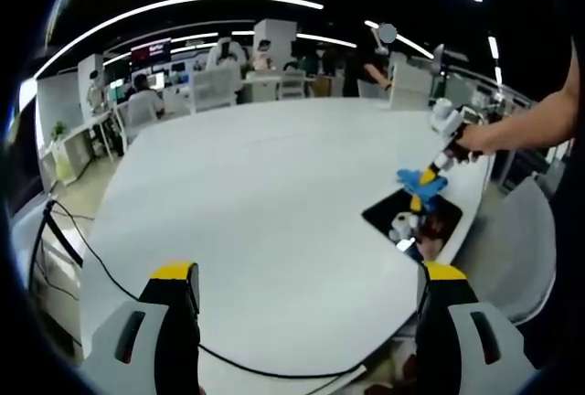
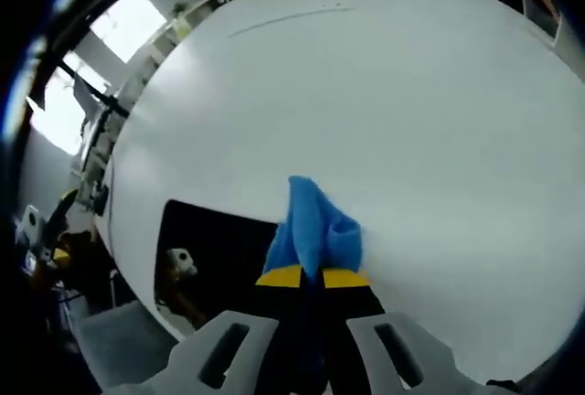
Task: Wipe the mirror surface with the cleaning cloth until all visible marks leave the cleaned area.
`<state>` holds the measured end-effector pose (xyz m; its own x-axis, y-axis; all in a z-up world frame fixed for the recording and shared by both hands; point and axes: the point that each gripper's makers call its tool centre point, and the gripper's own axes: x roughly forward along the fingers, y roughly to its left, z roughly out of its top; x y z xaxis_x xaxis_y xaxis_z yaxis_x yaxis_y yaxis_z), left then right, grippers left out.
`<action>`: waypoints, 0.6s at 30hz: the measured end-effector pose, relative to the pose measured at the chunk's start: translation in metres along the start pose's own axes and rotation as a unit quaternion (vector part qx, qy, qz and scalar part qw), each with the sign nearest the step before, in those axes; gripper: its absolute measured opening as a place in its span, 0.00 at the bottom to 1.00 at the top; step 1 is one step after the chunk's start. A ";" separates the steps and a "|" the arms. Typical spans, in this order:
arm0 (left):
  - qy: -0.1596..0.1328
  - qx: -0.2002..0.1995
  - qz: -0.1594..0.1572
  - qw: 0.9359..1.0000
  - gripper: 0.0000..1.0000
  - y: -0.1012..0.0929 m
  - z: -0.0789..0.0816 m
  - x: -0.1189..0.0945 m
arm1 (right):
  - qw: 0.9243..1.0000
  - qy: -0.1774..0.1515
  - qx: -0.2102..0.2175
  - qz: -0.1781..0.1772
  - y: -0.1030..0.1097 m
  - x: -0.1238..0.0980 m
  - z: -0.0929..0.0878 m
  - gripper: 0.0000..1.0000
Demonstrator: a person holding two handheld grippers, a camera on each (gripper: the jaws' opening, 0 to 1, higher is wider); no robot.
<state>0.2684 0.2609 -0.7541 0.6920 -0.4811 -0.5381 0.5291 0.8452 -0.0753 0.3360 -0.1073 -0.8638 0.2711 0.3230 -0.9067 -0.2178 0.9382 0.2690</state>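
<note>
A dark rectangular mirror (image 1: 416, 217) lies flat on the white table (image 1: 274, 185) near its right edge; its glass reflects the room. Just above its far end hangs a blue cleaning cloth (image 1: 420, 178), pinched in my right gripper (image 1: 426, 192), which a person's hand holds. In the right gripper view the cloth (image 2: 311, 230) sticks out from between the yellow-tipped fingers (image 2: 281, 276) of my right gripper (image 2: 313, 277), shut on it, with the mirror (image 2: 215, 253) just left of it. My left gripper (image 1: 309, 276) stands open over the table's near part, nothing between its fingers.
A black cable (image 1: 119, 285) runs across the table's near left corner. A grey chair (image 1: 512, 249) stands beyond the table's right edge. Desks, white chairs and people fill the background (image 1: 228, 75). The wide middle of the table is bare white.
</note>
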 end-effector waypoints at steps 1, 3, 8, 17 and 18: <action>0.000 0.001 -0.001 1.000 0.99 -0.001 0.000 0.001 | 1.000 0.002 0.000 0.003 0.005 0.002 0.000 0.00; 0.002 0.003 -0.004 1.000 0.99 -0.001 0.001 0.003 | 1.000 0.003 -0.001 0.006 0.014 0.006 0.002 0.00; 0.001 0.007 -0.007 1.000 0.99 0.000 0.004 0.006 | 1.000 0.006 -0.018 0.007 0.033 0.014 0.006 0.00; 0.005 0.014 -0.013 1.000 0.99 0.001 0.002 0.007 | 0.999 0.015 -0.033 0.018 0.073 0.031 0.013 0.00; 0.005 0.013 -0.013 1.000 0.99 0.001 0.001 0.007 | 0.999 0.016 -0.037 0.016 0.077 0.033 0.014 0.00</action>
<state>0.2746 0.2581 -0.7570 0.6731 -0.5009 -0.5440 0.5603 0.8256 -0.0670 0.3410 -0.0224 -0.8683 0.2340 0.3474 -0.9081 -0.2939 0.9156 0.2745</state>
